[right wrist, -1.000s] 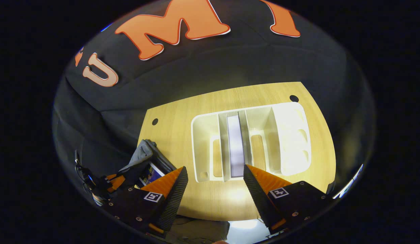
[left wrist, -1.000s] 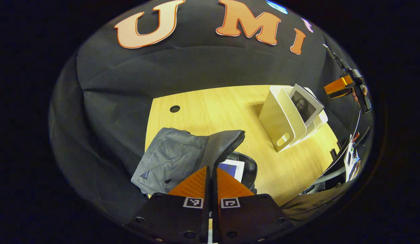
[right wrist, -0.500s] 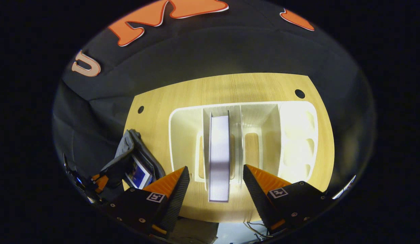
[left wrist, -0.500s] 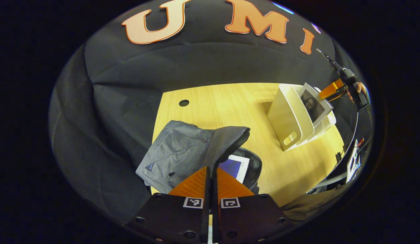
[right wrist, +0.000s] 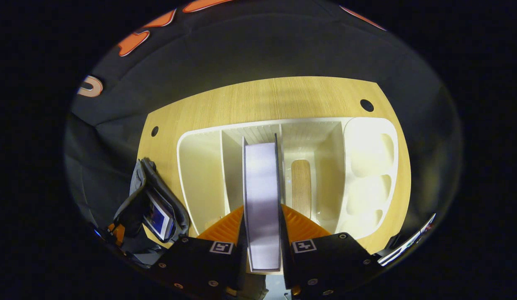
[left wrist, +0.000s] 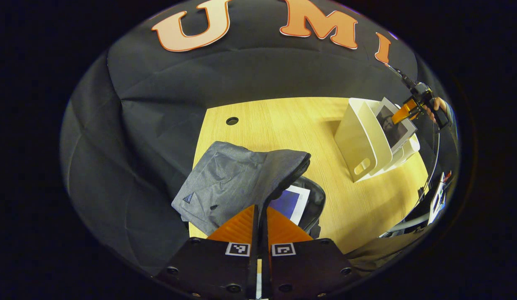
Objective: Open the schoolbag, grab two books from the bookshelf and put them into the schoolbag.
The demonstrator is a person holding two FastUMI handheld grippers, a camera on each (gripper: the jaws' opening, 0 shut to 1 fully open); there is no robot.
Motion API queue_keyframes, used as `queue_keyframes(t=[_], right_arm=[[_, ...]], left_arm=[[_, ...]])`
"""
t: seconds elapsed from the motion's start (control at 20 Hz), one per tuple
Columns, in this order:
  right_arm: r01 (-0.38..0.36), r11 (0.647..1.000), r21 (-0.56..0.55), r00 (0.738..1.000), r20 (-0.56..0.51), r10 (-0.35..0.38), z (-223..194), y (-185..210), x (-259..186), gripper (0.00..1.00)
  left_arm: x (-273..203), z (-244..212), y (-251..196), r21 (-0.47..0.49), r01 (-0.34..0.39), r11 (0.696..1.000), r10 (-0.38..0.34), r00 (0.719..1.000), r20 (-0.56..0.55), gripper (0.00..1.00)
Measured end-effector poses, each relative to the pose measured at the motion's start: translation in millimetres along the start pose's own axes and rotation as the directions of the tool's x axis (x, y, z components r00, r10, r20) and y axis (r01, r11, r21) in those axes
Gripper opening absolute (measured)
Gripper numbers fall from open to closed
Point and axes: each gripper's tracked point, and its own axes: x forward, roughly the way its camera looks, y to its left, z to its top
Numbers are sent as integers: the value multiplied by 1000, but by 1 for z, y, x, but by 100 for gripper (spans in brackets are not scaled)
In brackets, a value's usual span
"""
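The grey schoolbag (left wrist: pixel 225 179) lies on the wooden table (left wrist: pixel 283 125) with its flap lifted. My left gripper (left wrist: pixel 261 207) is shut on the flap's edge and holds the bag open. A blue-covered book (left wrist: pixel 291 202) lies inside. At the right stands the white bookshelf (left wrist: pixel 362 137), with a second book (left wrist: pixel 392 127) upright in it and the right gripper (left wrist: pixel 404 111) on it. In the right gripper view, that book (right wrist: pixel 262 179) stands in a middle slot of the bookshelf (right wrist: pixel 200 166), and my right gripper (right wrist: pixel 262 208) is shut on its near edge. The schoolbag (right wrist: pixel 135 200) sits at the left.
The table has a cable hole near the back left (left wrist: pixel 232 121) and another behind the shelf (right wrist: pixel 366 105). The shelf's other slots (right wrist: pixel 302 183) hold nothing. A hand (left wrist: pixel 437 104) holds the right gripper. Some clutter (left wrist: pixel 433 200) lies beyond the table's right edge.
My right gripper came down over the shelf and went from wide open to shut on the upright book. The left gripper stayed shut on the bag flap, with its view shifted slightly.
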Motion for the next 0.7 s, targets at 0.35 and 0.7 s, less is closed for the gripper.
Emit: queue_keyframes(t=[0.35,0.7], right_arm=[[0,999,39,998,61,-3,-8,-3,-31,33],[20,991,130,988,146,-39,-44,8,-76,33]], left_arm=[[3,3,0,10,23,1000,-23,1000,8,5],[14,-2,1,92,153,984,-154,988,-4,5]])
